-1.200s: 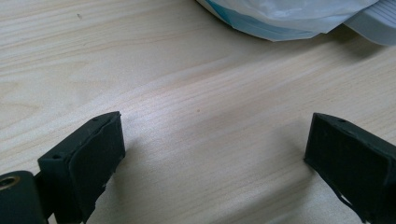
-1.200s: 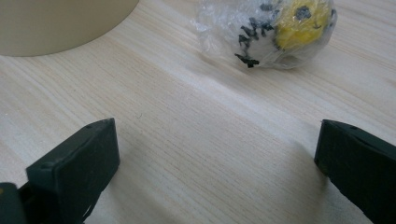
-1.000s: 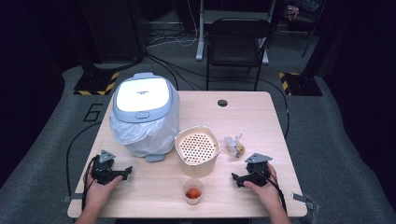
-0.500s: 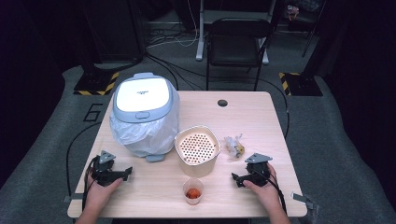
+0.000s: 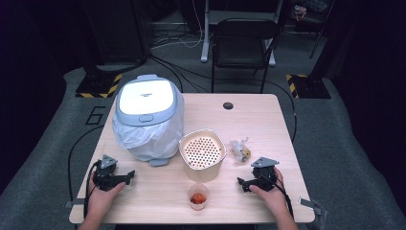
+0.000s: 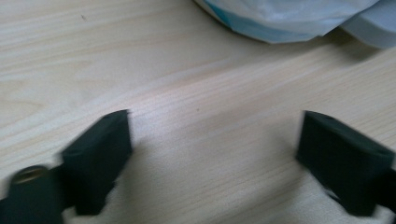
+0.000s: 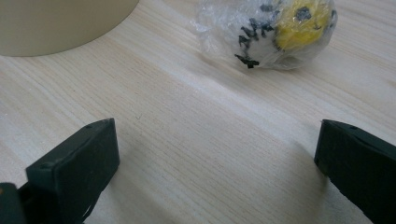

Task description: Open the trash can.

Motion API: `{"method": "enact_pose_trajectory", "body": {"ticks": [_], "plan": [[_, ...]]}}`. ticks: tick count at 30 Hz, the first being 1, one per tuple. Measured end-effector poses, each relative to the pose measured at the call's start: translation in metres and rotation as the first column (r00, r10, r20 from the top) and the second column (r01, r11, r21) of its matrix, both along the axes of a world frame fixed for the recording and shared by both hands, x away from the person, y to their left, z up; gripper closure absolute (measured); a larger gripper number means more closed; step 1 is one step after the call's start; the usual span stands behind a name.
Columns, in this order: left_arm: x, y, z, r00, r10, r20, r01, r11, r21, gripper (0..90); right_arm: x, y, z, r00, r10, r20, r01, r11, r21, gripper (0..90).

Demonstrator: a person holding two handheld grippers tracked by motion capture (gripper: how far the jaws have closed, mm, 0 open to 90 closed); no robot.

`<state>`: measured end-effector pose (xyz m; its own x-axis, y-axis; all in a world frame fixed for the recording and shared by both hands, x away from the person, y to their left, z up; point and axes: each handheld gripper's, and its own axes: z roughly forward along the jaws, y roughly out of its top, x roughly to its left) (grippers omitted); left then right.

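On the wooden table (image 5: pixel 258 120) stands a bin (image 5: pixel 148 120) with a white and blue lid, lined with a clear plastic bag. Right of it sits a beige pot (image 5: pixel 202 154) holding a perforated insert. A small cup (image 5: pixel 197 196) with something red-orange inside stands near the front edge. A plastic-wrapped yellow and white item (image 5: pixel 240 150) (image 7: pixel 275 32) lies right of the pot. My left gripper (image 5: pixel 125 177) (image 6: pixel 212 158) rests open on bare wood, short of the bin's bag (image 6: pixel 289 18). Resting on the table near the wrapped item, my right gripper (image 5: pixel 244 182) (image 7: pixel 219 163) is open and holds nothing.
A round cable hole (image 5: pixel 228 106) sits in the table's far part. A black chair (image 5: pixel 244 43) stands behind the table, with cables on the floor. The beige pot's wall (image 7: pixel 60 23) shows at the upper left of the right gripper view.
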<state>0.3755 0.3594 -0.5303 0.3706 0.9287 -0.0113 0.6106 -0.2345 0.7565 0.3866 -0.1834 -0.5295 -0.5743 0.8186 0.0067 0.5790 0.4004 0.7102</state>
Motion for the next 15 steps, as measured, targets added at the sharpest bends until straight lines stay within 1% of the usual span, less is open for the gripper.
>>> {"method": "enact_pose_trajectory", "body": {"ticks": [1,2,4,5,7,8,9,10,13,14,15], "plan": [[-0.002,0.0,0.001,0.9999,-0.014,-0.006,0.014,0.9999,-0.003,21.7,0.0,0.0,0.0,1.0,0.0,0.0,0.0,1.0,0.0,0.0],[-0.002,0.001,0.001,0.9997,-0.024,0.006,0.024,0.9997,0.002,25.6,0.0,0.0,0.0,1.0,0.0,0.0,0.0,1.0,0.0,0.0],[-0.002,0.0,0.001,0.9995,-0.027,0.018,0.027,0.9996,0.0,32.4,0.0,0.0,0.0,1.0,0.0,0.0,0.0,1.0,0.0,0.0],[-0.003,-0.001,0.002,0.9997,-0.024,0.01,0.024,0.9997,0.001,34.7,0.0,0.0,0.0,1.0,0.0,0.0,0.0,1.0,0.0,0.0],[-0.004,-0.003,0.005,0.9998,-0.021,-0.005,0.022,0.999,0.04,37.0,0.0,0.0,0.0,1.0,0.0,0.0,0.0,1.0,0.0,0.0],[-0.005,-0.004,0.006,0.9998,-0.017,0.014,0.017,0.9989,0.044,37.9,0.0,0.0,0.0,1.0,0.0,0.0,0.0,1.0,0.0,0.0],[-0.006,-0.005,0.009,0.9996,-0.028,0.007,0.028,0.9982,0.053,39.0,0.0,0.0,0.0,1.0,0.0,0.0,0.0,1.0,0.0,0.0],[-0.007,-0.007,0.011,0.9996,-0.028,0.011,0.027,0.9981,0.056,41.2,0.0,0.0,0.0,1.0,0.0,0.0,0.0,1.0,0.0,0.0],[-0.012,-0.013,0.02,0.998,-0.055,0.033,0.051,0.993,0.106,44.9,0.0,0.0,0.0,1.0,0.0,0.0,0.0,1.0,0.0,0.0],[-0.013,-0.015,0.021,0.9971,-0.06,0.046,0.056,0.9938,0.096,48.3,0.0,0.0,0.0,1.0,0.0,0.0,0.0,1.0,0.0,0.0],[-0.014,-0.018,0.023,0.9952,-0.082,0.054,0.076,0.9921,0.1,51.1,0.0,0.0,0.0,1.0,0.0,0.0,0.0,1.0,0.0,0.0]]}}
